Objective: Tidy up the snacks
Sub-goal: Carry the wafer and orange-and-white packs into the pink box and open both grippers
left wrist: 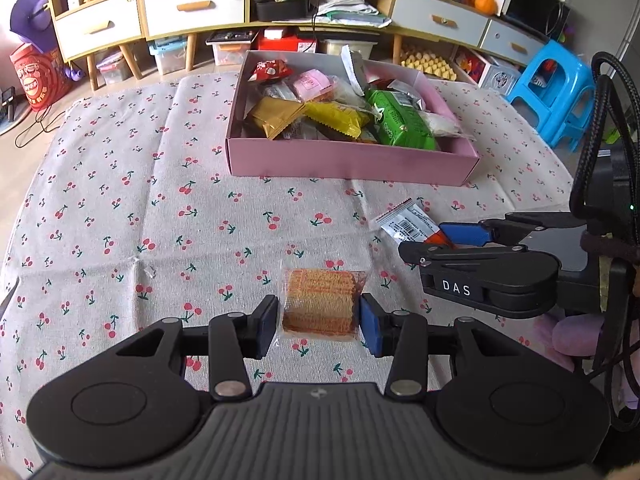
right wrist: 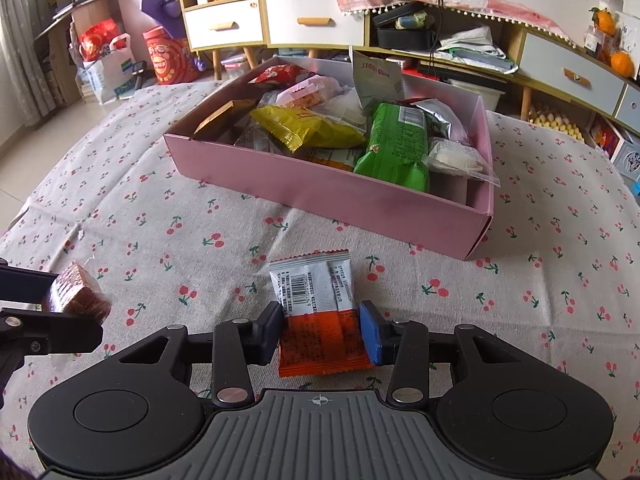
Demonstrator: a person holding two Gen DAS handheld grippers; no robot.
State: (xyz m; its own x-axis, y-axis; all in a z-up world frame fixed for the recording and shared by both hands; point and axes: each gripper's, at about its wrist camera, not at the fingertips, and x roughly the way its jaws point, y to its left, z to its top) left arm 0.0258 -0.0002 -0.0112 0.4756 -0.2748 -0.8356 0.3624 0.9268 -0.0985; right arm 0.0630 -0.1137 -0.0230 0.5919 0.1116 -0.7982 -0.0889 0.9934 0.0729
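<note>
The left gripper (left wrist: 319, 317) pinches a clear-wrapped wafer block (left wrist: 320, 304) between its pads. Beside it, the right gripper (right wrist: 321, 330) clamps an orange-and-white sachet (right wrist: 318, 312) lying on the cherry-print cloth (right wrist: 120, 208). Ahead of both, across a bare strip of cloth, stands the pink box (right wrist: 340, 196), heaped with a yellow pack (right wrist: 304, 126), a green pack (right wrist: 396, 148) and other wrapped snacks. Bare cloth lies to the left of both grippers.

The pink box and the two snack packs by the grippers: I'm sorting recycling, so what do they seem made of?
Pink box: apparently matte cardboard, with thin folded walls.
Wafer pack: clear glossy plastic film; the wafers show through.
Orange-and-white sachet: probably printed plastic or foil laminate, with crimped ends and a barcode.
</note>
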